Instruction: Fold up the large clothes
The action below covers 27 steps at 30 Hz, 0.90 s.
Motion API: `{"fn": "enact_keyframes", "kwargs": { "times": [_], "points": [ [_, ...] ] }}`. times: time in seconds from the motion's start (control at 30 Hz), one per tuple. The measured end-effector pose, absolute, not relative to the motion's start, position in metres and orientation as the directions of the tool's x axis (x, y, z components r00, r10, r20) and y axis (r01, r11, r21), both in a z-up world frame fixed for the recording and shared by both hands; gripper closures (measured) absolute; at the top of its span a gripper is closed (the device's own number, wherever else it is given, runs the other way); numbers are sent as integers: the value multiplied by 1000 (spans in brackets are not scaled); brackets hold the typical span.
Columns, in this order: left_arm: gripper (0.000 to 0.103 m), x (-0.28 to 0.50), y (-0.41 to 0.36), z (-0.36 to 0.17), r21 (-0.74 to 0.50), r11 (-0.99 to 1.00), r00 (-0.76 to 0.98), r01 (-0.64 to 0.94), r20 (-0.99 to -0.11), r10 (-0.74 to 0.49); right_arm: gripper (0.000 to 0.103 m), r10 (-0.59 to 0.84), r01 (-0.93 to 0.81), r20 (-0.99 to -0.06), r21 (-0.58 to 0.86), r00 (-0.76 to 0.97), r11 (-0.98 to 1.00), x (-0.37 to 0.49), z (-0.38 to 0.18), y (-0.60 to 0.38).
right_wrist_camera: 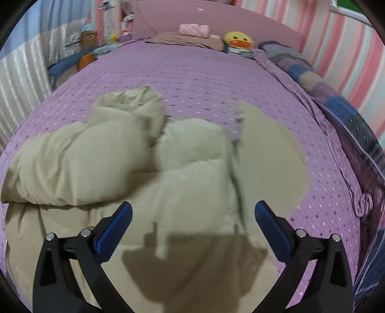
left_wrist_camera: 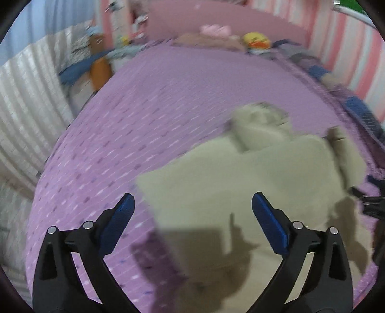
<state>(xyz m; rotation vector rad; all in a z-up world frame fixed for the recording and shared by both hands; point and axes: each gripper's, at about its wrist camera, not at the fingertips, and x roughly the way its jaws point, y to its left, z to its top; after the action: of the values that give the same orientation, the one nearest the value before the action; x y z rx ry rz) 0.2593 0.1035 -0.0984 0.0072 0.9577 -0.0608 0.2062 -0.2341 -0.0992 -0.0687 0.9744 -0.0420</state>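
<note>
Setting: a bed (right_wrist_camera: 192, 72) under a purple dotted cover took up both views, with a pink headboard (right_wrist_camera: 216, 21) at the far end and a striped pink wall (right_wrist_camera: 349, 48) along the right.
Garment: a large beige garment (right_wrist_camera: 120, 156) lay on the near half of the cover; in the right wrist view its left part was doubled over into a thick puffy fold, and a flatter panel spread out to the right.
Garment, left wrist view: the same beige cloth (left_wrist_camera: 252, 180) lay flat with a bunched part at its far edge; the picture was blurred.
Left gripper (left_wrist_camera: 193, 205): jaws stood wide apart above the near left edge of the garment, nothing between the blue pads, no pad touching cloth.
Right gripper (right_wrist_camera: 193, 211): jaws spread wide over the middle of the garment, gripping nothing.
Shadows: dark gripper shadows fell on the beige cloth just ahead of both tools.
Far end: a yellow duck toy (right_wrist_camera: 238, 39), a pink cushion (right_wrist_camera: 193, 30) and a brown pillow (right_wrist_camera: 185, 38) sat by the headboard.
Right edge: a blue and grey blanket (right_wrist_camera: 324, 91) lay bunched along the wall side.
</note>
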Motion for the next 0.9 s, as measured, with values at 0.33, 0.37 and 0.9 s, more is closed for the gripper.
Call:
{"fn": "enact_keyframes", "kwargs": {
  "times": [0.33,0.37,0.9],
  "points": [
    [7,271,115,-144,-22,999,493,43,-869,-41,2,96,-90,-856,58,507,994,252,-109,-214],
    [7,271,109,-148,-18,999,490,48,-871,-40,2,119,-99,-857,80,502,992,262,-112,-214],
    [9,275,71,-156,40,993,485,108,-874,-17,92,-55,-91,-774,-144,631,985,234,-18,-195]
  ]
}}
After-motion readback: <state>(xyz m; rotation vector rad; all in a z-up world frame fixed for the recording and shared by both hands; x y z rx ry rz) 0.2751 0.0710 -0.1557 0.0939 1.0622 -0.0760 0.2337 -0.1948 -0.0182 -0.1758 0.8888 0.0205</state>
